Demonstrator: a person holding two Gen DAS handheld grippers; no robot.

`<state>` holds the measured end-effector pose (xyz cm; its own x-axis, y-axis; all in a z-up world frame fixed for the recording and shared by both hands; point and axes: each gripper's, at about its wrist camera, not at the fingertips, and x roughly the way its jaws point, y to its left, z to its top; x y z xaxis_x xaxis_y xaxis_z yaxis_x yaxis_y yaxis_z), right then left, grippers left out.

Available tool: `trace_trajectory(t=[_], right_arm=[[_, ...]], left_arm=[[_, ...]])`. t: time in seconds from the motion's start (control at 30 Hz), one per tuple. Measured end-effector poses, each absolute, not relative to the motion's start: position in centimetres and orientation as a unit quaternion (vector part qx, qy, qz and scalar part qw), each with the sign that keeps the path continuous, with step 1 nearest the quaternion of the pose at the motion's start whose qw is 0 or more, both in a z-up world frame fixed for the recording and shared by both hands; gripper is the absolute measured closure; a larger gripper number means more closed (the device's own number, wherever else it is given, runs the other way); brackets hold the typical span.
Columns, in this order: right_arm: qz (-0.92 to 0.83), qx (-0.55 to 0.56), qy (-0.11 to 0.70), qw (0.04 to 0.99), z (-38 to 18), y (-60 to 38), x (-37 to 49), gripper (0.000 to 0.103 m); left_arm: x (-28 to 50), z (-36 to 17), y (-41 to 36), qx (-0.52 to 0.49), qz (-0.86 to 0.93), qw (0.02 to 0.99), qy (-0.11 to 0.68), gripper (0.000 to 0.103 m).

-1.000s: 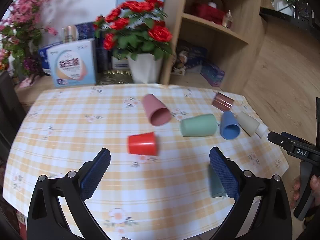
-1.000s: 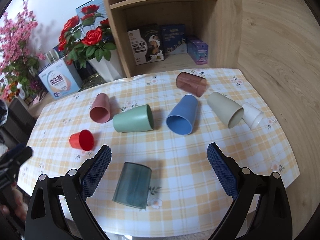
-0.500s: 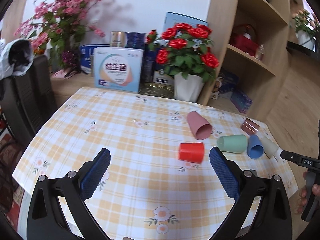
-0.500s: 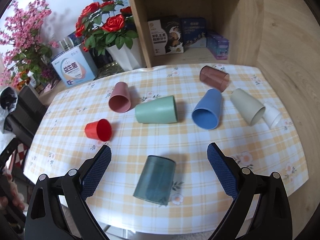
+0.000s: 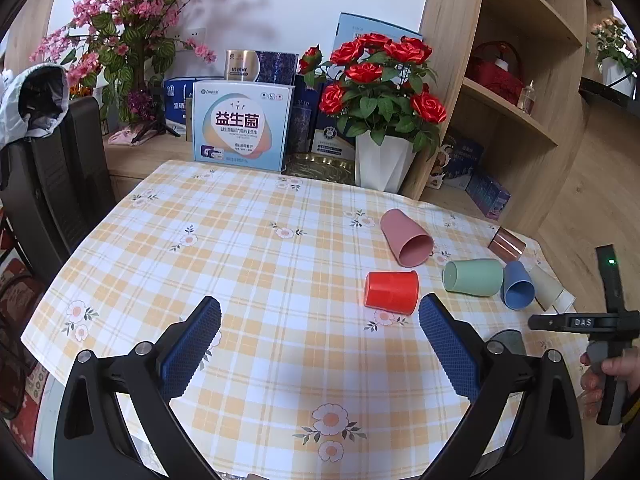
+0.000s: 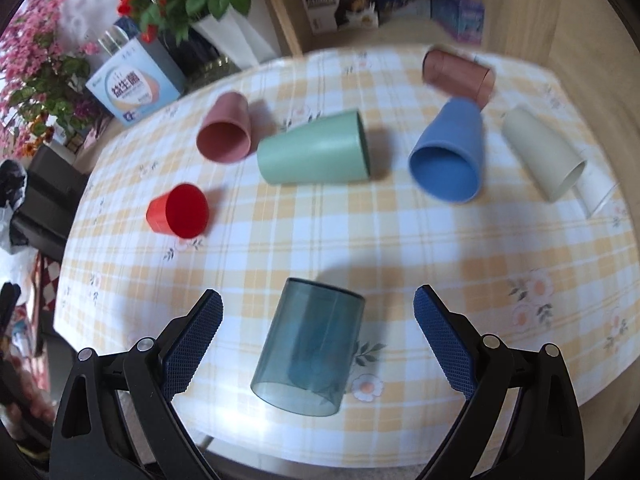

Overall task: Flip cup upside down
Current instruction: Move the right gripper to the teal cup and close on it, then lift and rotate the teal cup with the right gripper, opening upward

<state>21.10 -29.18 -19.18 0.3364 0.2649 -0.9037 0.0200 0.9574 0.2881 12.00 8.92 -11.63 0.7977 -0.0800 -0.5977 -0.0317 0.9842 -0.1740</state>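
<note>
A table (image 6: pixel 400 240) covered with a yellow and white checked cloth with flower prints fills most of both views. Behind it stand a wooden shelf unit (image 5: pixel 520 92), a pot of red roses (image 5: pixel 380 120) and a light blue box (image 5: pixel 242 126).

Eight cups lie on their sides on the cloth. The translucent teal cup (image 6: pixel 308 346) is closest to the right gripper (image 6: pixel 318 332), lying between its two blue-padded fingers with its open mouth towards the camera. The jaws are spread wide and do not touch it. Farther back, from left to right, lie a small red cup (image 6: pixel 180 211), a pink cup (image 6: pixel 226 132), a mint green cup (image 6: pixel 316 150), a blue cup (image 6: pixel 450 158), a translucent brown cup (image 6: pixel 458 74), a beige cup (image 6: pixel 540 154) and a white cup (image 6: pixel 596 196), which touches the beige one.

The left gripper (image 5: pixel 320 336) hovers above the bare cloth with its jaws released and nothing between them. In its view the red cup (image 5: pixel 391 292) lies just ahead of its right finger. At the far right edge a hand (image 5: pixel 608 376) grips the handle of the other tool.
</note>
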Motion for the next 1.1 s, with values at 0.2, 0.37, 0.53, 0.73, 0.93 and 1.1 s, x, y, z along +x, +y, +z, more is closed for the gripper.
trace_trajectory(t=[0.2, 0.37, 0.53, 0.73, 0.93, 1.1], right_arm=[[0.075, 0.142, 0.623, 0.765, -21.7, -28.5, 23.4, 0.01], [0.066, 0.135, 0.656, 0.74, -23.3, -28.2, 24.5, 0.033], [0.051, 0.153, 0.68, 0.715, -25.2, -28.7, 24.8, 0.033], [0.062, 0.18, 0.684, 0.705, -26.0, -28.5, 24.6, 0.038], [0.076, 0.192, 0.672, 0.711, -25.8, -28.8, 24.1, 0.039], [0.093, 0.179, 0.643, 0.739, -24.7, -28.8, 22.6, 0.039]], left_arm=[[12.1, -11.9, 9.1, -0.095, -0.015, 0.942, 0.322, 0.006], [12.3, -12.4, 9.4, -0.102, -0.015, 0.938, 0.33, 0.006], [12.4, -12.9, 9.7, -0.113, -0.014, 0.935, 0.337, 0.006], [12.5, -13.1, 9.5, -0.113, -0.016, 0.933, 0.341, 0.006], [12.3, -13.2, 8.9, -0.11, -0.021, 0.932, 0.346, 0.006], [12.3, -13.3, 8.4, -0.111, -0.027, 0.929, 0.351, 0.006]])
